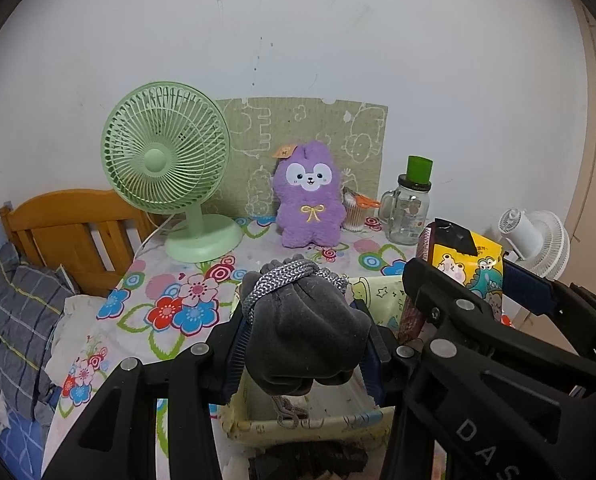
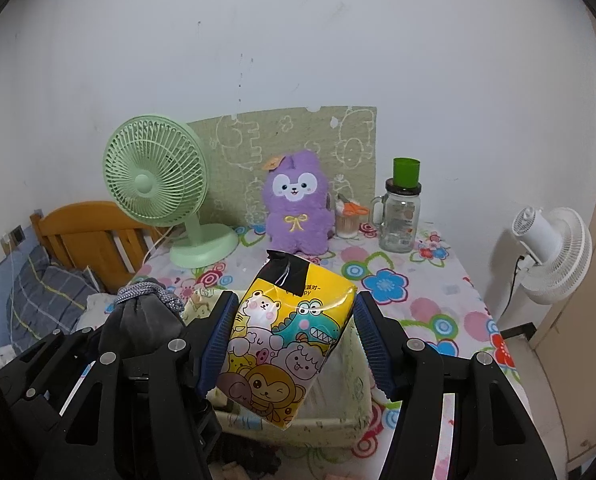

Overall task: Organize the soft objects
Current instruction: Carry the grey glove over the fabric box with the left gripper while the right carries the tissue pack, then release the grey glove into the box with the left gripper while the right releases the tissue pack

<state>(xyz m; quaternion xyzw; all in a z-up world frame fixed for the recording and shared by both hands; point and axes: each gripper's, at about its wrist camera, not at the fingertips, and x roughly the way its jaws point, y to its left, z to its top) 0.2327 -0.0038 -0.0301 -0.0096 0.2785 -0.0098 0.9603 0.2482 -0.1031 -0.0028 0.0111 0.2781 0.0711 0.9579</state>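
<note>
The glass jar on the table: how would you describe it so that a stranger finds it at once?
Start at the green fan at the back of the flowered table, then go right past the purple plush and a small cup of sticks. The jar stands next, upright near the wall. It alone is clear glass, with a side handle and a green cup on its lid.

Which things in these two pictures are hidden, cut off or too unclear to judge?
- Inside of the pale yellow fabric basket: left wrist view, hidden by the dark grey drawstring pouch; right wrist view, by the yellow cartoon tissue pack.
- Right jaw's contact with the tissue pack: right wrist view, unclear.
- Dark items in front of the basket: cut off by the bottom edge.
- Label on the glass mug jar: too small.
</note>
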